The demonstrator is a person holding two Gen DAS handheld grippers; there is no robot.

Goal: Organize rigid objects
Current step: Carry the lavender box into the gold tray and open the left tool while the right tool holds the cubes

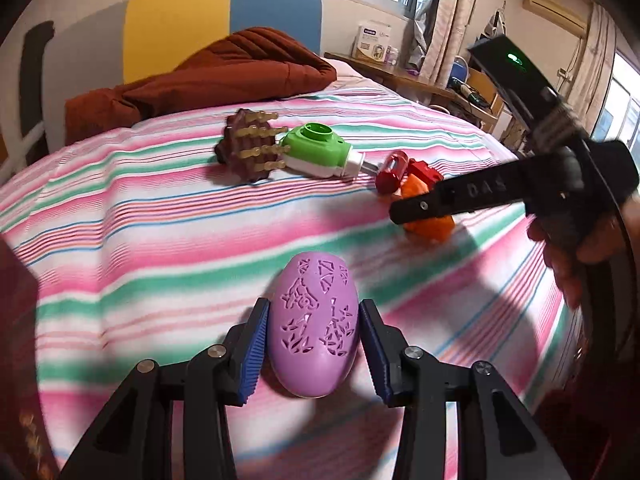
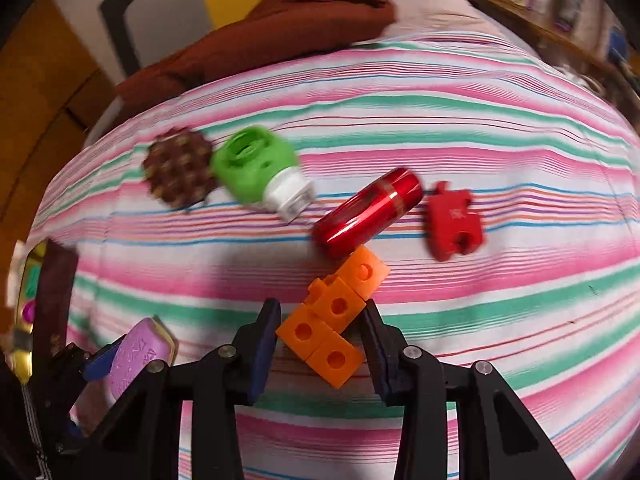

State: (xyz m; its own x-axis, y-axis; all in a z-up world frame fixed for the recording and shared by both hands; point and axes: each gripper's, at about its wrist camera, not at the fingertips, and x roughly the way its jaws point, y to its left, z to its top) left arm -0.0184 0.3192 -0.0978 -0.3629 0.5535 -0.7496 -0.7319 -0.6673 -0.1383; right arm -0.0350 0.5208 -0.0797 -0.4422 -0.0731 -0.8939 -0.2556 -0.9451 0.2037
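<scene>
While the striped bedsheet [image 1: 160, 240] lies spread over the bed, the left claw [image 1: 314, 344] grips a lilac egg-shaped piece [image 1: 314, 324] with cut-out patterns, its blue ribbed pads pressing on both sides of the piece, which sits low over the sheet at the near edge of the bed. Seen from the right wrist, the same lilac piece [image 2: 136, 356] shows at the lower left, held in that claw. The right claw [image 2: 322, 344] reaches down over an orange block cluster [image 2: 332, 320] made of joined cubes with round holes; the cluster lies between the two fingers, both pads seem to touch it, and I take the claw as clenched on it, though the contact on the left side is hard to make out. From the left wrist view the right claw [image 1: 404, 212] comes in from the right, a hand [image 1: 576, 248] around its handle, its tip over the orange cluster [image 1: 430, 228]. Just beyond the cluster rests a shiny red cylinder [image 2: 368, 212], tilted, with a flat red notched piece [image 2: 454, 220] just beside its far end. Further left lies a green and white toy camera [image 2: 260, 180], and touching it on the left is a brown disc with pale pegs [image 2: 178, 172]. A rust-brown quilt [image 1: 208, 72] is heaped at the far end of the bed, well apart from the toys.
</scene>
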